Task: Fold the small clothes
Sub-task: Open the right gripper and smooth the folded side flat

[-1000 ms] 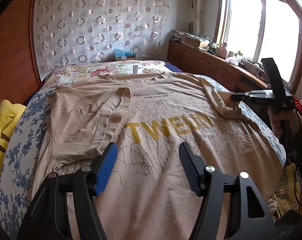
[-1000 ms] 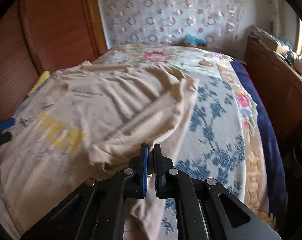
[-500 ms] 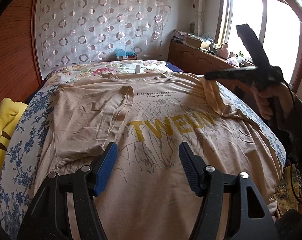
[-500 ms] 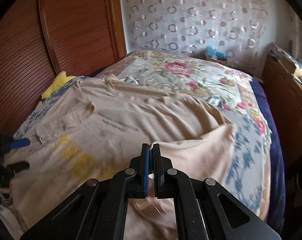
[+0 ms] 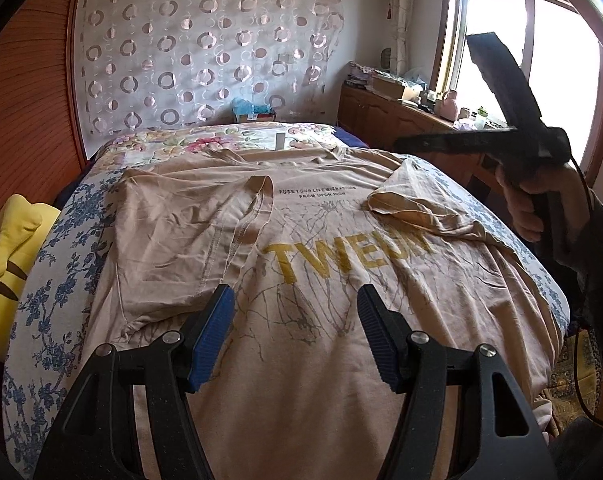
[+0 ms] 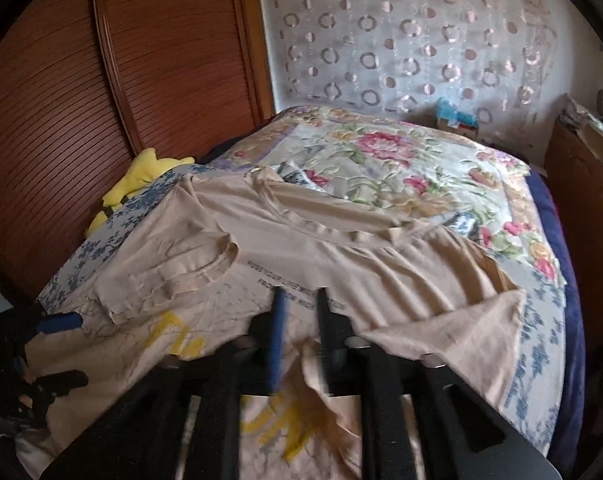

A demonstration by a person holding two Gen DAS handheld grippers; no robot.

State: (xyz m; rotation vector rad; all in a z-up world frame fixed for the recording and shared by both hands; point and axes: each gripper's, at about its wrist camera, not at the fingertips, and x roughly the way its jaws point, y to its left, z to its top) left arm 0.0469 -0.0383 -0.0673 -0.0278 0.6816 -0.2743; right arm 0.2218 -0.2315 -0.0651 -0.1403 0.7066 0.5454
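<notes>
Sleeve-folding step: beige T-shirt (image 5: 301, 280) is spread on floral bedspread (image 5: 53, 280); left gripper (image 5: 295, 328) and right gripper (image 6: 299, 320) are parted, empty; side fold judged next.

1. You are in a home bedroom: a bed (image 5: 37, 288) with a floral bedspread (image 6: 389, 160) fills the room.
2. A ring-patterned curtain (image 5: 205, 52) hangs behind it.
3. Wooden cabinets (image 5: 385, 120) run beneath the window (image 5: 557, 64).
</notes>
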